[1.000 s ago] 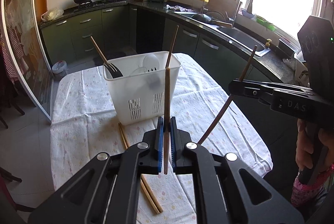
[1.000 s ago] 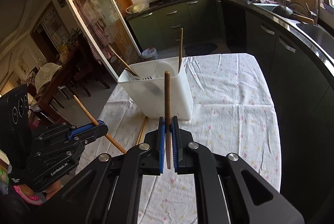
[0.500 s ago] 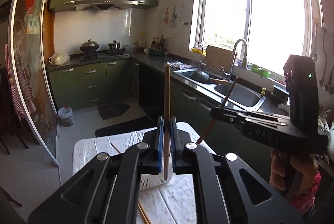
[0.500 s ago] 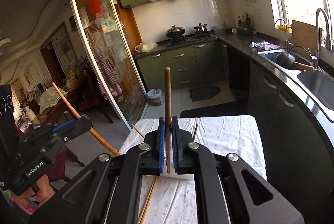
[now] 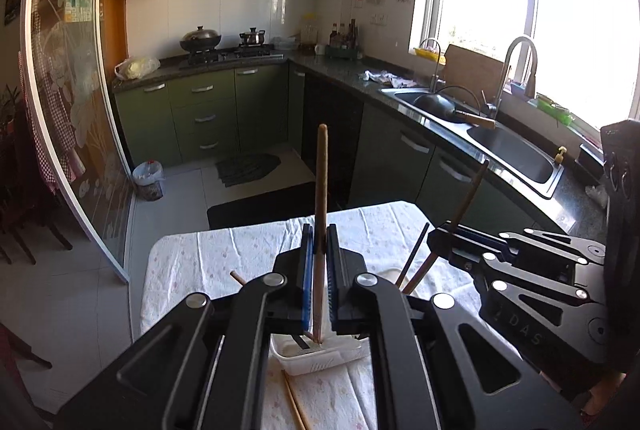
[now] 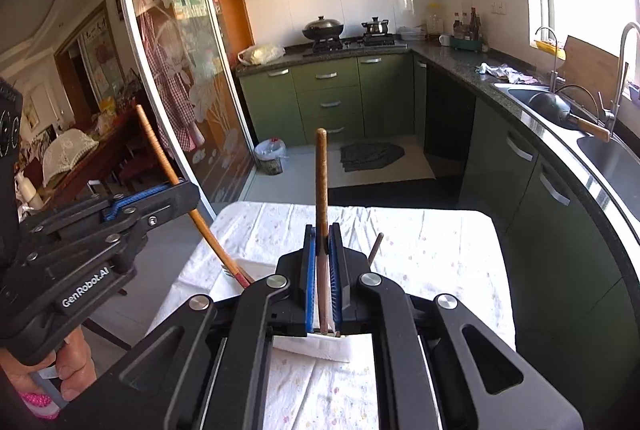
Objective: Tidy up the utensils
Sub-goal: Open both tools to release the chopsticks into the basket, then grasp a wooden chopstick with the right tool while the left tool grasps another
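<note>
Chopsticks (image 5: pixel 320 230) over white holder (image 5: pixel 320 356)

The holder (image 5: pixel 320 356) stands on the desk (image 5: pixel 224 250), with utensil handles (image 5: pixel 412 262) sticking up out of it. A chopstick (image 5: pixel 294 404) lies on the desk just near of the holder. The sink (image 5: pixel 516 153) is far to the right.
</note>
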